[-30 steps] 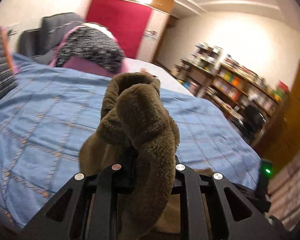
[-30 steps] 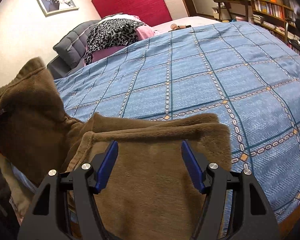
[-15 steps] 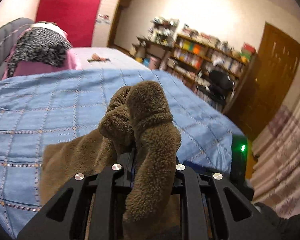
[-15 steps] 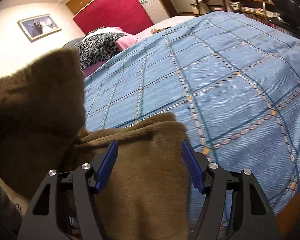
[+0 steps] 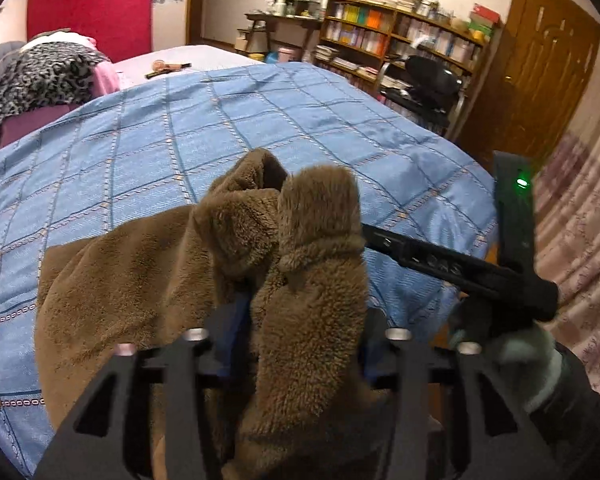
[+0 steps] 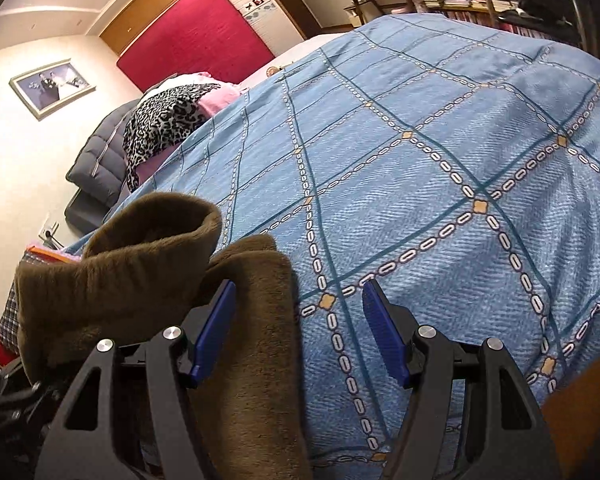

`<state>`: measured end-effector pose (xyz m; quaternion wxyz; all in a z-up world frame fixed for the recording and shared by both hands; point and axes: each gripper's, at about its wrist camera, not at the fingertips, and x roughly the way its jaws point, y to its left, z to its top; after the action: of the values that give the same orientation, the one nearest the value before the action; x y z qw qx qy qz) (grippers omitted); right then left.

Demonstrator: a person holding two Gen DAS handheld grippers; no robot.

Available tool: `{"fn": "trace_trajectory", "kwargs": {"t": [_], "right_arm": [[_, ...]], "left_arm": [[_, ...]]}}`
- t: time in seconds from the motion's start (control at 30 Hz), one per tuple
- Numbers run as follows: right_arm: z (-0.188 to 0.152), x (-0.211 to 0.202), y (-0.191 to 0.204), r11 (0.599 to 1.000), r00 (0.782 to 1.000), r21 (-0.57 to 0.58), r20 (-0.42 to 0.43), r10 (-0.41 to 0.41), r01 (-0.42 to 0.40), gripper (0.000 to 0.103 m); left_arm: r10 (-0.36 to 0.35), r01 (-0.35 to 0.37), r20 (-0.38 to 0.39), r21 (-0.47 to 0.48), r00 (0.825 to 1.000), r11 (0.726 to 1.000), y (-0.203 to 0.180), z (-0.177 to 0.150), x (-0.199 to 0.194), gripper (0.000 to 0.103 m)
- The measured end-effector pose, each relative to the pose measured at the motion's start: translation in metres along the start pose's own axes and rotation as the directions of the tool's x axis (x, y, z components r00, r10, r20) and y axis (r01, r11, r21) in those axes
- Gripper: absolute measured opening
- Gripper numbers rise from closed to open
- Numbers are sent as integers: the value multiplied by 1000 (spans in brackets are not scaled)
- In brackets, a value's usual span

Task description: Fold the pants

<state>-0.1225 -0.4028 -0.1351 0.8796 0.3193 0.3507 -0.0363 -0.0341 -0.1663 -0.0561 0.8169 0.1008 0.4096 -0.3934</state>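
Both cameras sit low at the bed's [image 5: 148, 152] near edge, facing its far end. The left view looks over the left tool [image 5: 296, 316], the right view skims along the right tool [image 6: 300, 320]. Both show the bedspread and bookshelves [image 5: 400, 32].

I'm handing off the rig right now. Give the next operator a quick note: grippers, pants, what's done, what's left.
Left gripper: shut on a bunched end of the brown pants, held up above the bed.
Right gripper: open, holding nothing, low over the bedspread, the pants' edge between its fingers.
Pants: the rest lies on the near edge of the bed.
Done: one end lifted.
Left: lay that end over, square it, release.
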Motion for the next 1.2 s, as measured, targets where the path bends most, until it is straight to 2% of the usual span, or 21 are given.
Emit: {"fn": "trace_trajectory", "kwargs": {"t": [0.03,0.17,0.3,0.47,0.67,0.77,0.87,0.93,1.03,1.13,1.2], "right_arm": [[-1,-1,0,1000,1000,-1,3,-1,1,67],[-1,-8,2,1000,1000,-12,9,11,-11,67],[-2,-18,7,999,999,-16,6,49,-49,67],[-5,-30,14,993,993,10,-9,117,-117,67],[-16,-36,42,977,977,-63,-75,201,-205,66],[-25,-27,56,980,981,-120,-136,141,-158,55],[-34,-16,59,981,976,-125,-183,122,-146,44],[-37,-17,62,981,978,-143,-180,103,-130,31],[-34,-30,71,972,978,-176,-164,127,-155,20],[-29,-50,79,960,972,-193,-161,172,-202,19],[-28,-62,81,956,971,-207,-165,174,-206,19]], "left_arm": [[-5,5,-4,9,1000,1000,5,-1,-7,71],[-52,51,10,49,999,998,-4,-5,-24,72],[-41,40,45,33,998,999,5,-4,-38,72],[10,-5,40,-105,999,994,48,-8,-38,72],[77,-64,51,-219,996,974,86,-20,-51,72],[103,-85,55,-267,993,960,103,-26,-57,72],[116,-95,55,-299,992,950,115,-30,-61,72],[123,-100,52,-317,991,943,120,-35,-62,72],[125,-102,47,-341,991,935,128,-38,-63,72],[124,-96,56,-356,991,929,132,-40,-67,72],[122,-92,63,-357,990,929,134,-41,-69,72]]}}
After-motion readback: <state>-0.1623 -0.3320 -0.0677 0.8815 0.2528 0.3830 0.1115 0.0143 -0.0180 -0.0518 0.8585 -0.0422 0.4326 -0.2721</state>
